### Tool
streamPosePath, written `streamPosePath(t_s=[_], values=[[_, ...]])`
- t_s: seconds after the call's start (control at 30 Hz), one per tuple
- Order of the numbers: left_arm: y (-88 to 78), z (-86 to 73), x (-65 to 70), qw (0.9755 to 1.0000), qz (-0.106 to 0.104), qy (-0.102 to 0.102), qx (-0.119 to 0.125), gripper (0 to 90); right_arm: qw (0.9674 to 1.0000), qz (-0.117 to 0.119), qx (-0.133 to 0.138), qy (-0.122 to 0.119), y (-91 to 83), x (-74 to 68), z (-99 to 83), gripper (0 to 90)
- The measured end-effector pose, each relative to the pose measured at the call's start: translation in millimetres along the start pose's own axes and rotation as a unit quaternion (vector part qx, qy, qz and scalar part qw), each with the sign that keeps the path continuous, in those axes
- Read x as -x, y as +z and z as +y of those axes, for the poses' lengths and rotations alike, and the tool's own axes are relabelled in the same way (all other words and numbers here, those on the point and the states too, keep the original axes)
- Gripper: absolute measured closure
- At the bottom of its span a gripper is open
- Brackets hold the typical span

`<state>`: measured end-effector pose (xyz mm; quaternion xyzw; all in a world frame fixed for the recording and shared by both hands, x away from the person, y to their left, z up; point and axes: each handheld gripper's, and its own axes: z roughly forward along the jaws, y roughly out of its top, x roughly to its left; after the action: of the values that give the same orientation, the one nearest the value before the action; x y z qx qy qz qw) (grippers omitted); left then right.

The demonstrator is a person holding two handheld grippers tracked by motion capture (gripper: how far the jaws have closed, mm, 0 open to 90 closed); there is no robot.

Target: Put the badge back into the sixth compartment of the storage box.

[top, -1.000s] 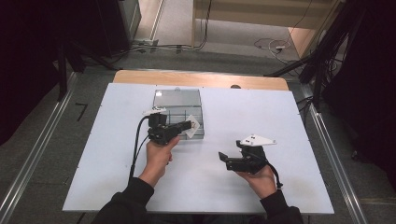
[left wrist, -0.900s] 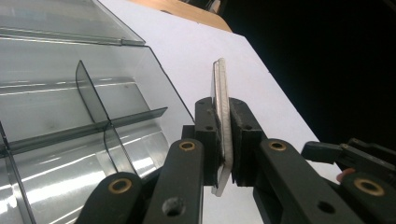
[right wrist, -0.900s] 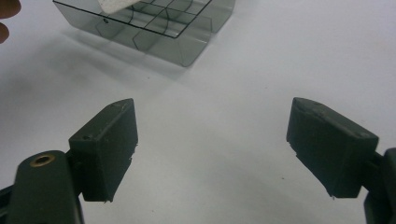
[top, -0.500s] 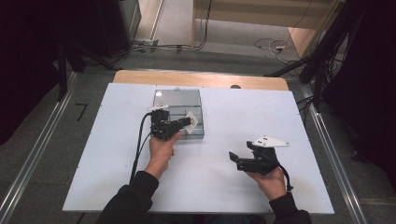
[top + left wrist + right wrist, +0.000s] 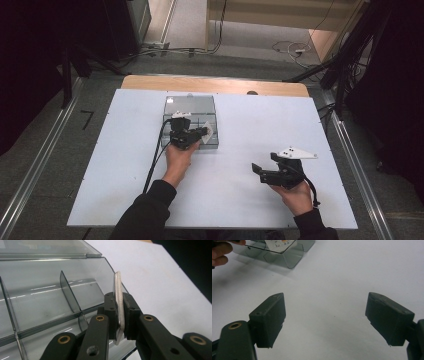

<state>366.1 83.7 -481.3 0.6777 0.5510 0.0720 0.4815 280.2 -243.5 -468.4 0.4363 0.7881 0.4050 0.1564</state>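
Observation:
A clear grey plastic organizer box (image 5: 192, 107) with inner dividers lies open on the white table, its lid folded back. My left gripper (image 5: 200, 134) is over the box's right front corner, shut on a thin white card (image 5: 208, 128). In the left gripper view the card (image 5: 119, 302) stands on edge between the black pads, just above the box's divided compartments (image 5: 50, 297). My right gripper (image 5: 260, 171) is low over bare table at the front right, open, with nothing between its wide-apart fingers (image 5: 270, 317). In the right gripper view the box (image 5: 287, 255) and the card (image 5: 279, 245) lie far off at the top left.
The white table top (image 5: 250, 125) extends around the box on all sides. A wooden strip (image 5: 215, 85) runs along its far edge. Metal rails (image 5: 350, 160) flank the table. Cables (image 5: 290, 49) lie on the floor behind.
My left gripper has carried the card slightly forward over the box's right side. My right gripper has drawn back toward the front right of the table, staying open.

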Motion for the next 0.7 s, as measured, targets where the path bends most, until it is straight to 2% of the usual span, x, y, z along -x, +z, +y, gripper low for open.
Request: streamPosePath(t_s=[0.33,0.53,0.7], values=[[8.1,-0.1,6.3,0.9988,0.025,0.033,-0.027,83.0,1.0,-0.001,-0.004,-0.004,1.5,-2.0,-0.1,15.4],[7.9,0.0,9.9,0.9984,0.033,0.036,-0.029,73.5,1.0,-0.001,-0.003,-0.002,1.1,-2.1,-0.3,15.3],[4.7,1.2,10.3,0.9979,0.049,0.037,-0.022,57.9,1.0,-0.002,-0.002,-0.003,0.7,-2.0,-0.1,15.4]])
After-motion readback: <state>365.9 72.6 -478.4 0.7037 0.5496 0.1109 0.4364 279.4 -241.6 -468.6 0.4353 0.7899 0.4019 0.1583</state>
